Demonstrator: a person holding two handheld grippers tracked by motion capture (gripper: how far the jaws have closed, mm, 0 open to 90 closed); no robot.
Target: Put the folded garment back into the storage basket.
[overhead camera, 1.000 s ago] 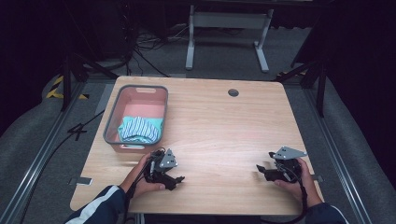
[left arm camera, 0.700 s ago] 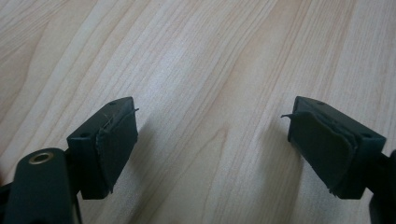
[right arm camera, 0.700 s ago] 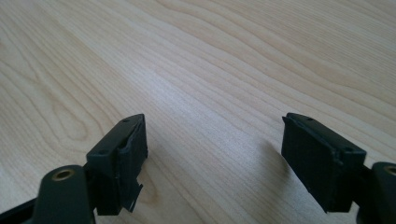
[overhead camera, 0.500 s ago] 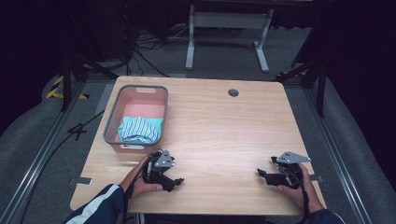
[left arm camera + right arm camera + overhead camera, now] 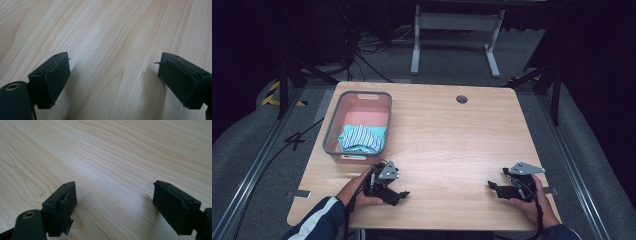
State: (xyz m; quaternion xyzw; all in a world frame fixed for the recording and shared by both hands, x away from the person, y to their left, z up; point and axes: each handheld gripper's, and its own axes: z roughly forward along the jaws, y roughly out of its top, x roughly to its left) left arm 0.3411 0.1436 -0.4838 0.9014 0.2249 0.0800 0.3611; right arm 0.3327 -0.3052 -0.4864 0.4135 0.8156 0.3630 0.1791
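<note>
Now both the left hand-held gripper (image 5: 398,192) and right hand-held gripper (image 5: 493,186) gape empty, jaws just opened, near the bench (image 5: 452,135) front edge; reaching carelessly could shove the basket (image 5: 330,134) holding the striped cloth (image 5: 362,138).

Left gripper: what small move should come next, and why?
Probably a reach forward to the striped cloth in the pink basket. The left gripper rests open on bare table with nothing between its jaws, just short of the basket.

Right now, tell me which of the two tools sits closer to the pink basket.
The left tool, near the table's front edge just below the pink basket. The right tool sits far across the table.
</note>
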